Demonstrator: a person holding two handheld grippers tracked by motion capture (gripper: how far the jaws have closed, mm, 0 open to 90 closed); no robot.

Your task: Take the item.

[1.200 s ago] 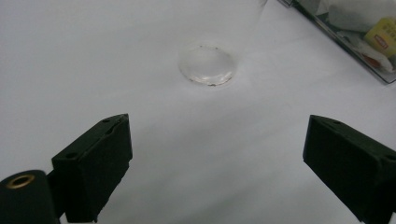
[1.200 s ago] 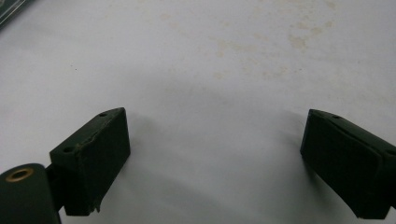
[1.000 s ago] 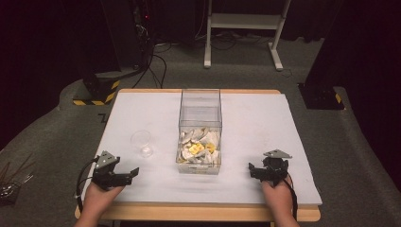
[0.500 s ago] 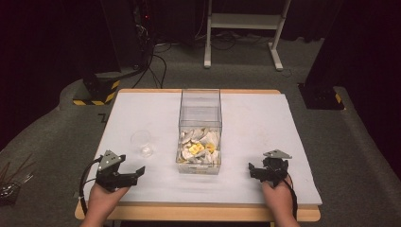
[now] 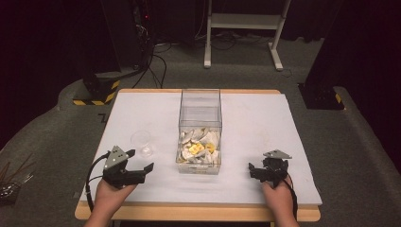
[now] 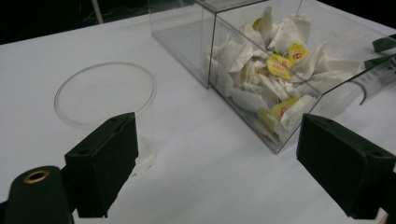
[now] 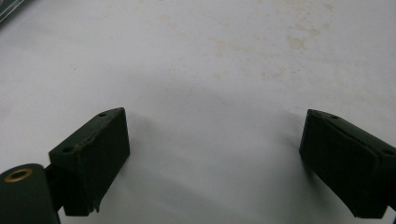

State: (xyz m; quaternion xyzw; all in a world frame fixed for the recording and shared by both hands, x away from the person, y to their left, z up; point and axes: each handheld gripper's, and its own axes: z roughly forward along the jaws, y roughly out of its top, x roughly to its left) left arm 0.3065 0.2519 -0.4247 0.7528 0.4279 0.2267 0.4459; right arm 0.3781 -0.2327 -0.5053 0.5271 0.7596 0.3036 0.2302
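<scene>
A clear plastic box (image 5: 200, 130) stands mid-table, its near half filled with white and yellow packets (image 5: 198, 147). An empty clear cup (image 5: 141, 142) stands upright to its left. My left gripper (image 5: 144, 171) hovers at the near left, aimed toward the box's near corner. It is open; its jaws have just been closing a little, with nothing between them. In the left gripper view the cup (image 6: 105, 100) lies beyond the left jaw and the box (image 6: 280, 84) ahead to the right. My right gripper (image 5: 253, 171) rests at the near right, open over bare white table (image 7: 210, 70).
The white table cover (image 5: 265, 118) has stains near the right gripper. Beyond the far edge are a white stand (image 5: 243, 28), floor cables (image 5: 156, 61) and yellow-black striped bases (image 5: 97, 92). Thin sticks lie on the floor at the left (image 5: 12, 177).
My left gripper has lifted off the table and shifted right toward the box. The right gripper, cup and box have stayed put.
</scene>
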